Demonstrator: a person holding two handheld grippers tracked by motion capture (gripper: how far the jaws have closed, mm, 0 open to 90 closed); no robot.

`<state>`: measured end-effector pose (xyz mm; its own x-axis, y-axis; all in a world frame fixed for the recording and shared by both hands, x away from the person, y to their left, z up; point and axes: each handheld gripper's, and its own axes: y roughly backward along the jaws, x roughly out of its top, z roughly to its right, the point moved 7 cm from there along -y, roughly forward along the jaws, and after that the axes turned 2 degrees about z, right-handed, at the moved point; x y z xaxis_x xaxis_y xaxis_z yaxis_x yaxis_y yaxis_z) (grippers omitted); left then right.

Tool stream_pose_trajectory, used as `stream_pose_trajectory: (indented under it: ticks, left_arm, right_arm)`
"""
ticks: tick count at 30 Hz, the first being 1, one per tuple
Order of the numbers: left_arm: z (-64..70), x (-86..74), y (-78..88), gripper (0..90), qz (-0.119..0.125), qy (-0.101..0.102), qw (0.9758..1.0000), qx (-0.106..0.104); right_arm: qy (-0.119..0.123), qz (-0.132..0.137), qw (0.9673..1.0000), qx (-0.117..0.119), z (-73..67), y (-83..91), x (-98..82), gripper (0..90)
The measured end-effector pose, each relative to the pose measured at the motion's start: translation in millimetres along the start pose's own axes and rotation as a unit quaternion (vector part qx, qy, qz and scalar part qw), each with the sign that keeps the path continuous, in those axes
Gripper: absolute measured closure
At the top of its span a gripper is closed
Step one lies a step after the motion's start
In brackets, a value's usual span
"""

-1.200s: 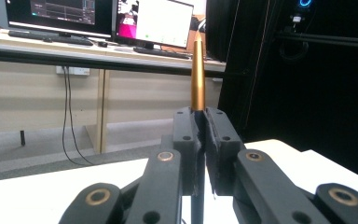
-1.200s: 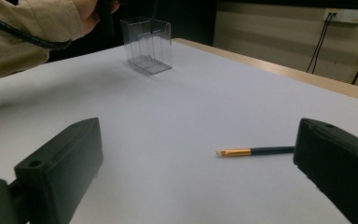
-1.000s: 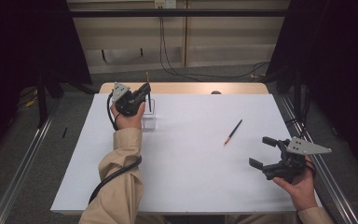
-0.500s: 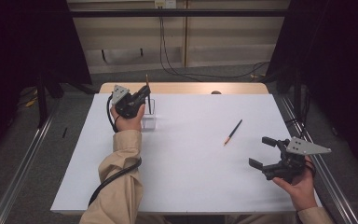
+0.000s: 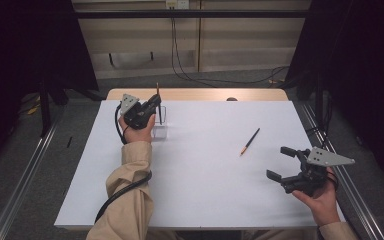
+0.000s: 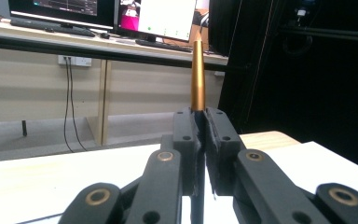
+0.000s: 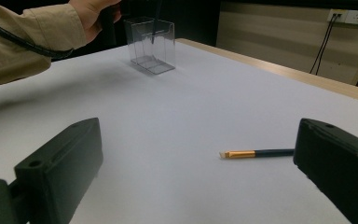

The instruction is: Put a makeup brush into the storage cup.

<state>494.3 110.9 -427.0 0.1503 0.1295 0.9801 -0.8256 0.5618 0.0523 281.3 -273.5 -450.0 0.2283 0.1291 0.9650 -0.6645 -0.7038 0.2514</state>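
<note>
left gripper (image 5: 152,104): far left of the table, jaws clenched on an upright brush (image 6: 197,70), which stands straight up between the pads.
brush: gold ferrule rising above the jaws in the left gripper view; its lower end seems to reach into the clear box (image 7: 151,44), though the depth is hard to judge.
clear box: far left on the white sheet (image 5: 205,175), just right of the left hand.
right gripper (image 5: 282,162): near right, jaws released and wide apart, holding nothing.
second brush (image 5: 249,141): flat on the sheet, right of centre, well apart from the box.
</note>
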Motion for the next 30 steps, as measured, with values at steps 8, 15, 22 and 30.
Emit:
stream_pose_trajectory:
  ticks: [8,15,22,30]
  left_arm:
    - [-1.0,-3.8,1.7,83.8,-0.003,0.001,1.0,0.001]
    - [-0.3,-6.3,2.2,83.7,-0.007,0.0,1.0,0.0]
    - [2.5,-10.5,1.9,83.7,-0.009,0.002,1.0,-0.003]
    - [3.4,-11.3,3.8,77.5,-0.011,0.01,0.9998,-0.009]
  right_arm:
    - [0.0,0.001,1.0,0.001,-0.4,-0.5,0.2,0.8]
    - [0.001,0.0,1.0,0.0,-0.2,-1.0,-0.1,0.8]
    - [0.001,0.001,1.0,0.002,-0.4,-1.2,0.3,0.8]
    - [0.002,0.001,1.0,0.002,-0.4,-1.2,0.5,0.8]
